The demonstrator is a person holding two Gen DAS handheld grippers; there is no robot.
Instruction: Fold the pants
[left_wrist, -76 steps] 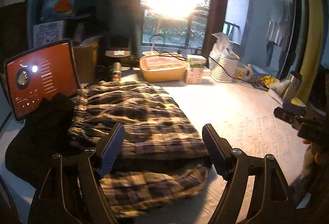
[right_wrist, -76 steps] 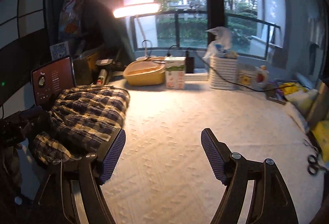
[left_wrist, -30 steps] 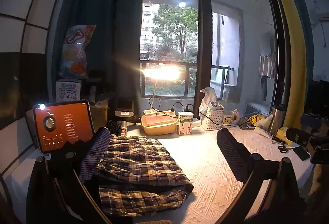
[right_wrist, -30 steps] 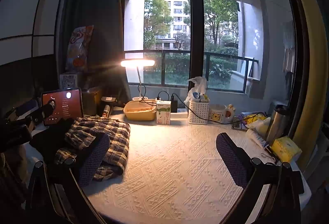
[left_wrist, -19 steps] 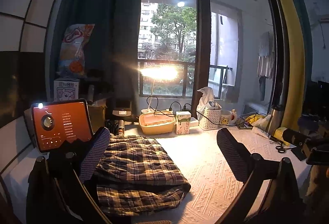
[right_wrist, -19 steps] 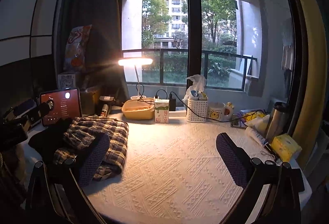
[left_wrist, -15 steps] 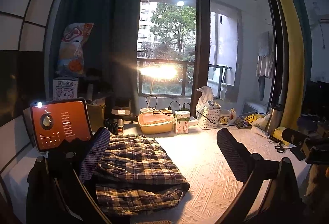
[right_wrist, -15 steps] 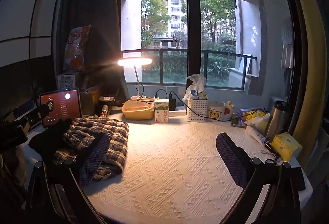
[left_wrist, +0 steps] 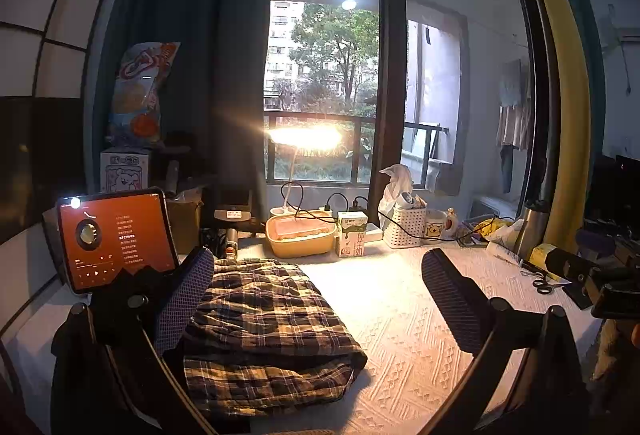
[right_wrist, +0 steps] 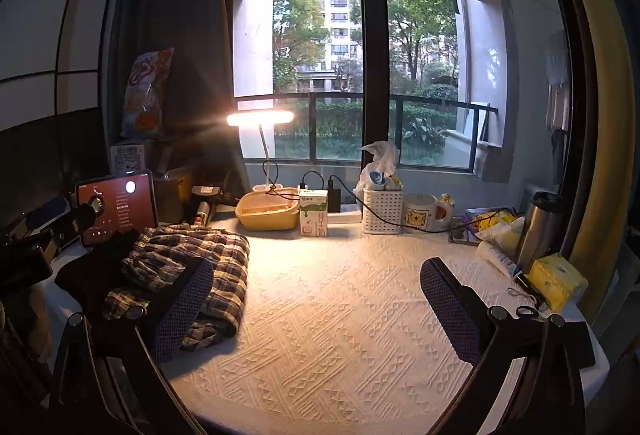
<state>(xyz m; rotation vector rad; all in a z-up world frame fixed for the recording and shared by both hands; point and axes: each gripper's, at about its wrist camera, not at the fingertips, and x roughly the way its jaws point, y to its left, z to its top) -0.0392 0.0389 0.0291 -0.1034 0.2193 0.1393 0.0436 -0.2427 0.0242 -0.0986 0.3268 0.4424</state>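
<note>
The plaid pants (left_wrist: 264, 331) lie folded in a stack at the left of the white textured tablecloth (left_wrist: 404, 323); they also show in the right wrist view (right_wrist: 188, 267). A dark garment (right_wrist: 96, 271) lies against their left side. My left gripper (left_wrist: 320, 299) is open and empty, held back from and above the pants. My right gripper (right_wrist: 316, 307) is open and empty over the bare cloth, to the right of the pants. The left gripper's body (right_wrist: 44, 231) shows at the left edge of the right wrist view, and the right gripper's body (left_wrist: 592, 271) at the right edge of the left wrist view.
A tablet (left_wrist: 116, 239) with an orange screen stands at the left. A yellow tub (left_wrist: 300, 235), milk carton (left_wrist: 351, 239), white basket (left_wrist: 404, 227), mug (left_wrist: 434, 229) and lit desk lamp (left_wrist: 304, 137) line the back. A steel flask (right_wrist: 540, 227), yellow pack (right_wrist: 556, 283) and scissors (left_wrist: 540, 281) sit at right.
Both grippers pulled back and rose away from the pants since 2.5 s ago, widening the view. Over the last second they have barely moved. The pants stay folded.
</note>
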